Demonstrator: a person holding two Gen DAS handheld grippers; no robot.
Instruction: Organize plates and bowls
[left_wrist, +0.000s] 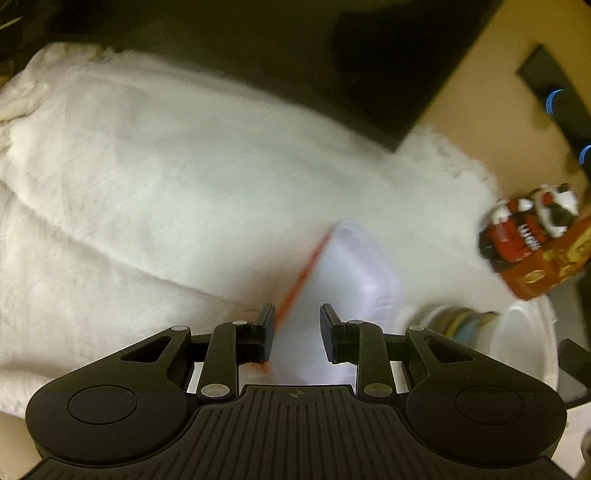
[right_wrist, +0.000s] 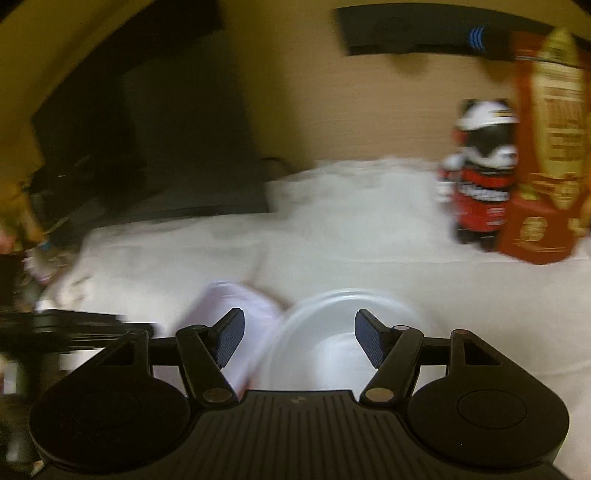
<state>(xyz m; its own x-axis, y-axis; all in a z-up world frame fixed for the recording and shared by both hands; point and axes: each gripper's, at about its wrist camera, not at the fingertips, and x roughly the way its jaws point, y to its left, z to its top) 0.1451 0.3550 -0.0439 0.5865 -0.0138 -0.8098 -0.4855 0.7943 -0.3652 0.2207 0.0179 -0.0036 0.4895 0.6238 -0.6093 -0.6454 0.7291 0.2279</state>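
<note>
Both views are motion-blurred, so shapes are approximate.

Left gripper: jaws partly open, straddling the near end of a pale rectangular container with an orange edge. Pads sit either side of it; I can't tell if they touch, so nothing is confirmed held. The container lies on the white towel, near centre.

Right gripper: jaws wide open, empty, hovering over the white bowl. The bowl sits on the towel at the near edge, just right of the rectangular container.

Also in the left view, near right: a stack of coloured bowls just beside the white bowl. Far right: a red carton with a black-and-red figure beside it.

Handling, as judgement:
- White bowl looks thin-walled, probably plastic: light, a little flexible, smooth and slippery. Take it at the rim, one pad inside and one outside, with a modest squeeze so it doesn't deform or pop out.
- Rectangular container looks like thin plastic too: light, walls likely flex. Grip across a short side near a corner, where it's stiffest.
- The towel is soft and rucked, so items can tilt or drag on the pile; lift clear before moving sideways.
- Stacked bowls may lift together if nested tight.
</note>
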